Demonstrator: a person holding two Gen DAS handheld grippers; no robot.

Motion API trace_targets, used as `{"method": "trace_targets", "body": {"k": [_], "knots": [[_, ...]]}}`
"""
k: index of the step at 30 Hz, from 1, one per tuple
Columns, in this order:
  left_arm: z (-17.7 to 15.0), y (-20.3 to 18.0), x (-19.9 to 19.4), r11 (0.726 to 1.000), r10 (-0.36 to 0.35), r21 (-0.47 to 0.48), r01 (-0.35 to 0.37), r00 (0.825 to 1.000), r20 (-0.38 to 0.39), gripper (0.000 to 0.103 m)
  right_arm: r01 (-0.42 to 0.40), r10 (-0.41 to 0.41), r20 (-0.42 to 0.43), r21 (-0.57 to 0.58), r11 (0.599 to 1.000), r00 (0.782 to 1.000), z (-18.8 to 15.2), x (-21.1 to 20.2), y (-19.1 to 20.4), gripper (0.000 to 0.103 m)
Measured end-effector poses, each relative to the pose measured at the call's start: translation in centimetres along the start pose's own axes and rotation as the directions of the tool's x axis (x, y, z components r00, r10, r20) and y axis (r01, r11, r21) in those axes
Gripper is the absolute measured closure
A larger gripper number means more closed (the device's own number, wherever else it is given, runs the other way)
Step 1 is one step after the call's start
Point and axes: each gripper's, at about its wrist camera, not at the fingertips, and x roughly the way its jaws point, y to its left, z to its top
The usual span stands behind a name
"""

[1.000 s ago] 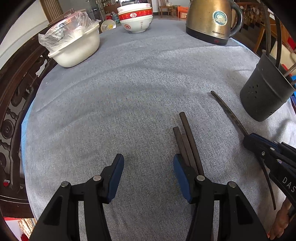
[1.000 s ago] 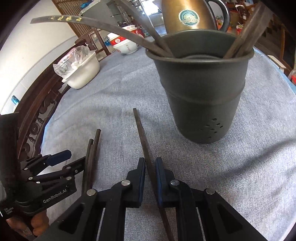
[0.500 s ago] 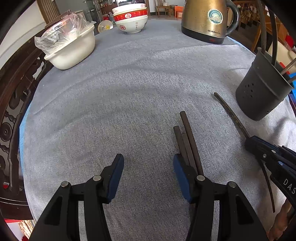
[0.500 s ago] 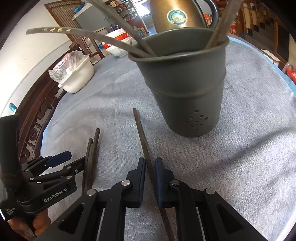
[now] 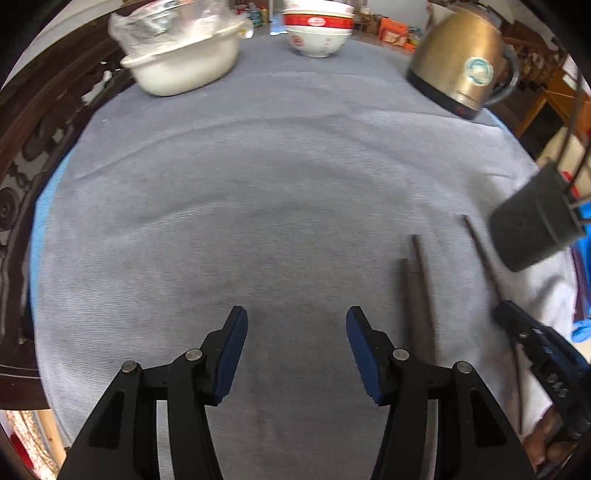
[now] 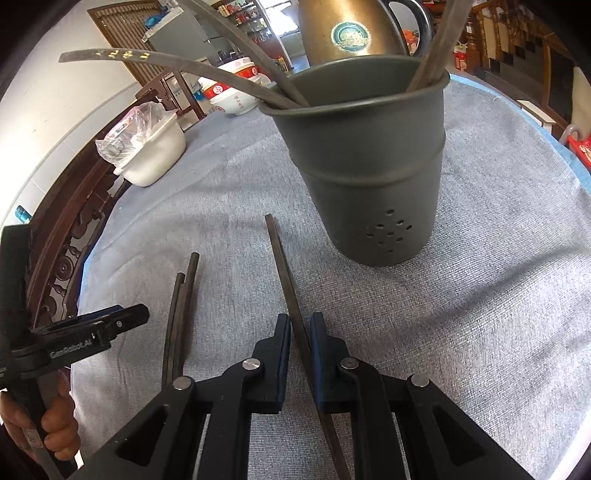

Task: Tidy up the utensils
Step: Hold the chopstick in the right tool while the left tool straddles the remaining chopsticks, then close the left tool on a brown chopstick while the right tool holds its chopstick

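My right gripper (image 6: pixel 300 334) is shut on a single dark chopstick (image 6: pixel 282 258), whose tip points toward the dark grey utensil holder (image 6: pixel 373 166). The holder stands upright just ahead and holds several chopsticks. A loose bundle of dark chopsticks (image 6: pixel 181 306) lies on the cloth to the left. In the left wrist view my left gripper (image 5: pixel 295 332) is open and empty, with that bundle (image 5: pixel 419 295) just right of its right finger. The held chopstick (image 5: pixel 480 251), the right gripper (image 5: pixel 532 343) and the holder (image 5: pixel 532 221) show at the right edge.
A grey cloth (image 5: pixel 240 203) covers the round table. At the far side stand a white basin with a plastic bag (image 5: pixel 184 62), stacked red-and-white bowls (image 5: pixel 319 33) and a brass kettle (image 5: pixel 461 70). A carved wooden chair back (image 5: pixel 22 177) runs along the left edge.
My left gripper has swung to the left, so the chopstick bundle now lies right of its right finger. The right gripper stays shut on its chopstick, slightly farther back from the holder.
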Motion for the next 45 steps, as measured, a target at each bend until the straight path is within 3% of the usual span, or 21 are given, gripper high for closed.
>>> {"method": "trace_targets", "body": {"k": [9,22,26,33,45], "knots": [[-0.3,-3.6,0.9,0.996,-0.076,0.038,0.078,0.996,-0.047,0.046,-0.012,0.012,0.021,-0.010,1.000,1.000,-0.3,-0.1,-0.1,0.090],[-0.7,-5.8,0.5,0.996,-0.073,0.056,0.077,0.996,-0.057,0.045,-0.053,0.053,0.037,-0.002,0.999,0.998,-0.5,-0.2,-0.6,0.090],[-0.6,-6.3,1.0,0.996,-0.057,0.058,0.060,0.997,-0.052,0.040,-0.064,0.064,0.037,0.002,0.998,0.997,-0.5,-0.2,-0.8,0.090],[-1.3,-5.4,1.3,0.997,0.041,0.075,-0.037,0.998,-0.055,0.039,-0.069,0.068,0.041,0.003,0.998,0.997,-0.6,-0.2,-0.9,0.090],[-2.6,-1.6,0.3,1.000,0.019,0.006,-0.019,0.998,-0.061,0.039,-0.055,0.055,0.014,0.028,0.998,0.998,-1.3,-0.9,-1.0,0.090]]}}
